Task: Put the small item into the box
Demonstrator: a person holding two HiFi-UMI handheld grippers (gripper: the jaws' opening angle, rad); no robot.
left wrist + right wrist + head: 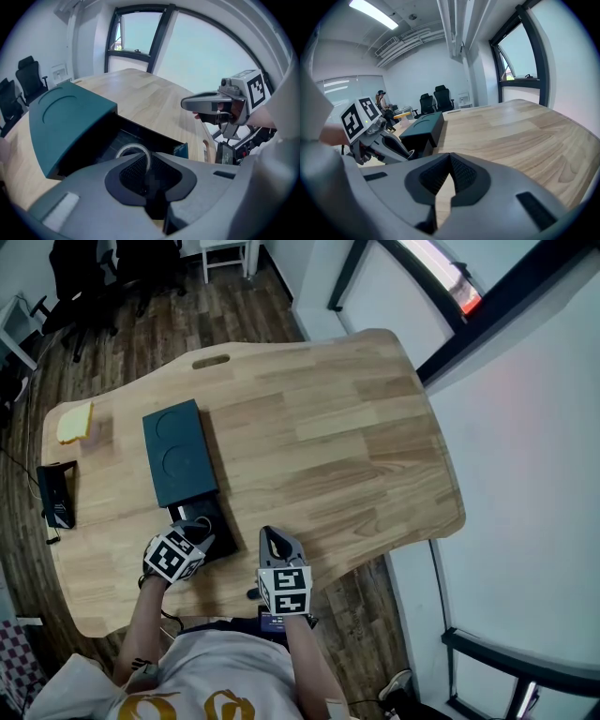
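Note:
A dark teal box lies on the wooden table, its lid slid back so that the black tray is open at the near end. My left gripper hangs over that tray. In the left gripper view the gripper is shut on a small white ring, which stands upright above the tray beside the lid. My right gripper hovers to the right of the box near the table's front edge. Its jaws meet at the tips with nothing in them.
A yellow sponge-like piece and a black device lie at the table's left end. A slot handle is cut near the far edge. Office chairs stand beyond the table, and a window wall runs along the right.

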